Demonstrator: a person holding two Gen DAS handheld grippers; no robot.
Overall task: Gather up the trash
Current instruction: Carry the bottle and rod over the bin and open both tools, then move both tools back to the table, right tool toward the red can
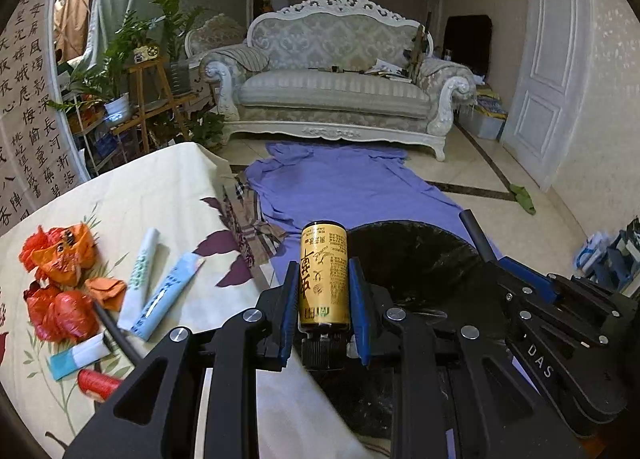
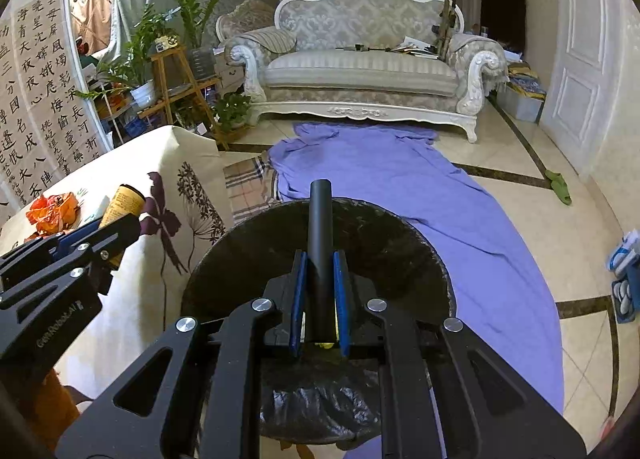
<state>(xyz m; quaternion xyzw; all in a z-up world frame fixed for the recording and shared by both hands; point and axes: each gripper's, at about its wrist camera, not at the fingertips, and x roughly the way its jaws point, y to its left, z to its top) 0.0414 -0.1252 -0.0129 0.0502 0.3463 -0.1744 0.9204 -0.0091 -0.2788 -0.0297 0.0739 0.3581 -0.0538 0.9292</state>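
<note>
My left gripper (image 1: 324, 279) is shut on a gold bottle (image 1: 323, 243) with a black cap, held at the table's edge next to a round bin lined with a black bag (image 1: 408, 255). The same bottle (image 2: 124, 203) shows at the left of the right wrist view. Over the bin's rim (image 2: 224, 243), my right gripper (image 2: 320, 259) is shut on a black rod (image 2: 321, 211). On the flowered tablecloth (image 1: 160, 187) lie crumpled orange and red wrappers (image 1: 60, 255), two pale tubes (image 1: 140, 271), a blue-white packet (image 1: 78, 357) and a small red item (image 1: 96, 383).
A purple cloth (image 2: 440, 195) is spread on the tiled floor beyond the bin. Behind it stands an ornate sofa (image 2: 360, 67), with a plant stand (image 2: 176, 79) to the left and a white door (image 2: 584, 43) to the right. A green rag (image 2: 558, 183) lies near the door.
</note>
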